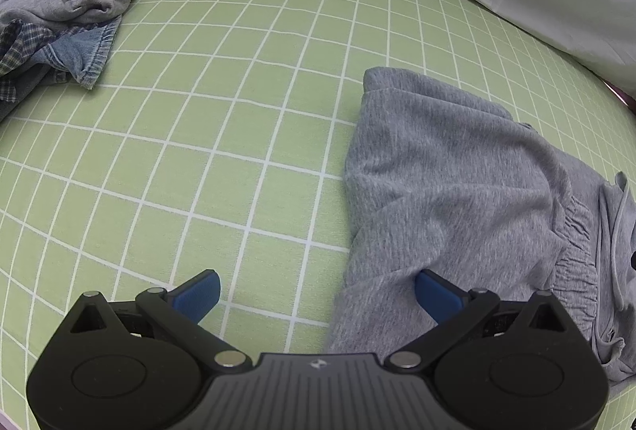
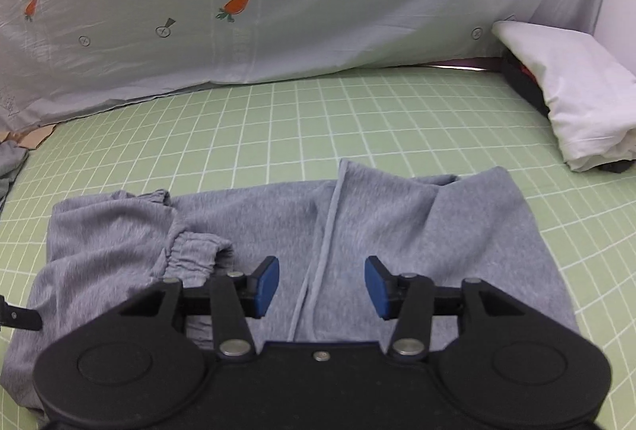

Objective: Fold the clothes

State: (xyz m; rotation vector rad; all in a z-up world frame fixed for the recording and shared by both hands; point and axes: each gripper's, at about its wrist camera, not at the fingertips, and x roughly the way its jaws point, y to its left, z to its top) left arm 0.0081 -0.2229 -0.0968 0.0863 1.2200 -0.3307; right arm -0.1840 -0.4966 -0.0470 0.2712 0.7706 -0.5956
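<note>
Grey sweatpants (image 1: 449,175) lie partly folded on the green checked sheet (image 1: 222,135), their gathered waistband at the right. My left gripper (image 1: 318,294) is wide open at the garment's left edge; its right finger (image 1: 437,290) touches the fabric, its left finger is over bare sheet. In the right wrist view the same sweatpants (image 2: 397,223) spread below my right gripper (image 2: 322,285), which is open just above them, astride a drawstring (image 2: 318,271). The gathered waistband (image 2: 190,251) lies to its left.
A heap of unfolded clothes (image 1: 67,8), grey, denim and plaid, sits at the far left. A grey carrot-print cover (image 2: 238,12) runs along the back. Folded white cloth (image 2: 576,92) lies at the far right on something dark.
</note>
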